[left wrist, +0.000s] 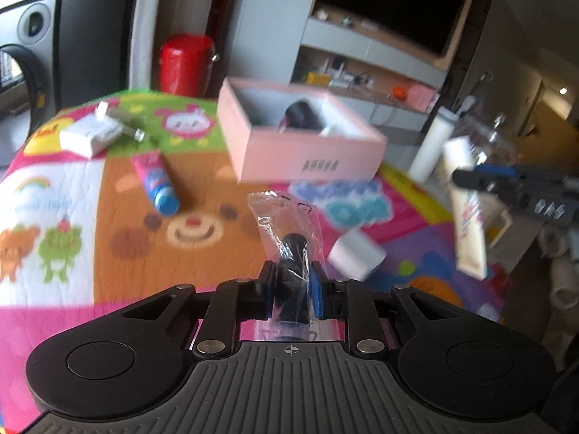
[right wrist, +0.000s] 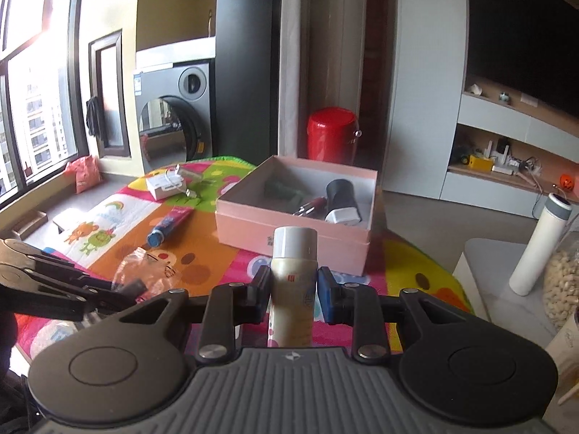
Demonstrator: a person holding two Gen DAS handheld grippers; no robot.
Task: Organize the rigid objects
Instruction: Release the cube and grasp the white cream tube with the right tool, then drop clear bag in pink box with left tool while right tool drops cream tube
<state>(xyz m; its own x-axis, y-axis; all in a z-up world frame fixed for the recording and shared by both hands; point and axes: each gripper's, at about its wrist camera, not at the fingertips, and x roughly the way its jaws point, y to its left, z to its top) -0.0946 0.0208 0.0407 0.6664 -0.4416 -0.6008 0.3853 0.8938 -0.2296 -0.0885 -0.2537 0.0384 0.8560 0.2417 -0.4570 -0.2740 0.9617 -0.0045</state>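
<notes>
left gripper [left wrist: 292,282] jaws clamped on bagged black part [left wrist: 294,253], right gripper [right wrist: 294,291] jaws squeezing cream tube [right wrist: 294,271]

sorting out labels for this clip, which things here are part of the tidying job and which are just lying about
Part of the job:
- pink box
- bagged black item in left gripper
- white-capped tube in right gripper
- blue-capped tube
- white charger

Just lying about:
- red bin
- white flask
- washing machine

Black grippers [left wrist: 291,282], apparently blue-padded fingers [right wrist: 328,298]
</notes>
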